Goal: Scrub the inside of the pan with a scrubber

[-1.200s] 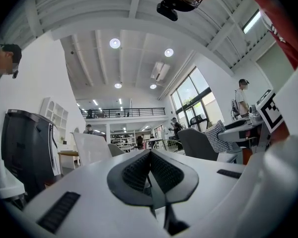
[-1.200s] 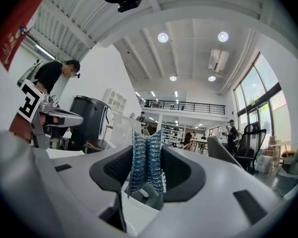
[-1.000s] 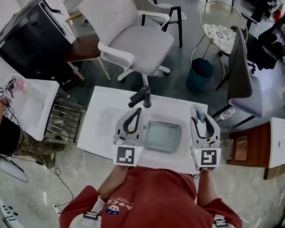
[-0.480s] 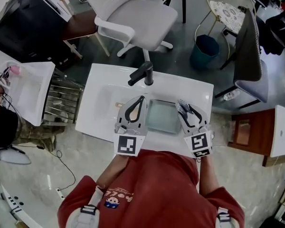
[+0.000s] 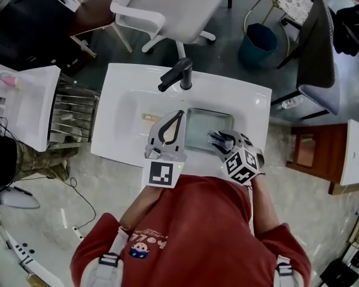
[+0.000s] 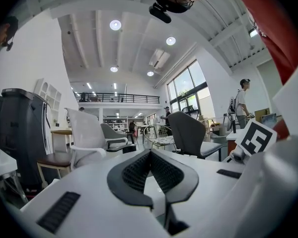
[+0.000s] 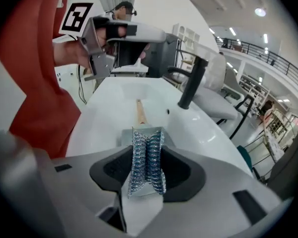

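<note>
**Head view, read left to right across the white washbasin (image 5: 127, 103).**

- **Wooden stick (image 5: 148, 117).** It lies on the basin floor left of centre, apart from the work.
- **Left gripper (image 5: 179, 115).** You hold it by the pan's left edge, its jaws closed tip to tip on nothing. It points toward the back edge and the black faucet (image 5: 179, 76). Placed there, it is probably ready to brace the pan against sliding.
- **Pan (image 5: 197, 131).** This shallow rectangular tray sits in the basin just in front of the faucet. It is right of centre and close to the front edge, which keeps rinse water within reach.
- **Right gripper (image 7: 147, 131).** It pinches the metallic scrubber (image 7: 147, 157) between its jaws and aims it leftward over the pan's front-right corner. Contact with the pan floor cannot be confirmed.
</note>
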